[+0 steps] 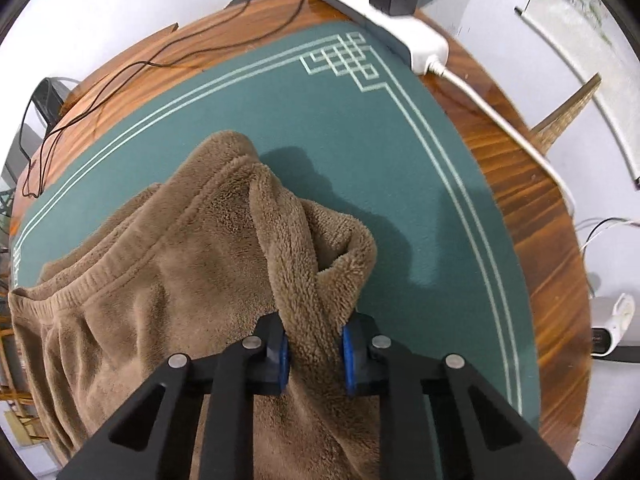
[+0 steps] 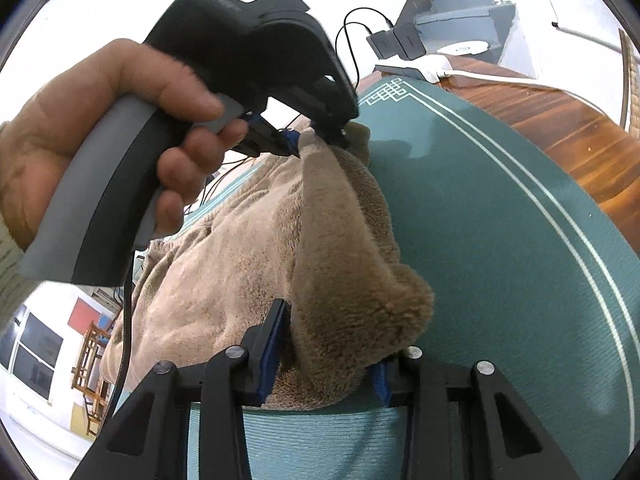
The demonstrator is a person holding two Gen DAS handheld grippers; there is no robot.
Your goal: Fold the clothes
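A brown fleece garment (image 1: 168, 280) with a ribbed band lies partly on the green mat (image 1: 360, 152). My left gripper (image 1: 316, 356) is shut on a bunched fold of the garment, lifted off the mat. In the right wrist view my right gripper (image 2: 326, 364) is shut on another corner of the same garment (image 2: 224, 280). The left gripper (image 2: 316, 136), held by a hand, shows there above and beyond, pinching the cloth. The cloth hangs taut between the two grippers.
The mat covers a wooden table (image 1: 520, 184). A white power strip (image 1: 384, 28) with black adapters and its cable lies at the far edge. Thin black wires (image 1: 80, 112) trail at the far left. A white device (image 1: 612, 324) sits right of the table.
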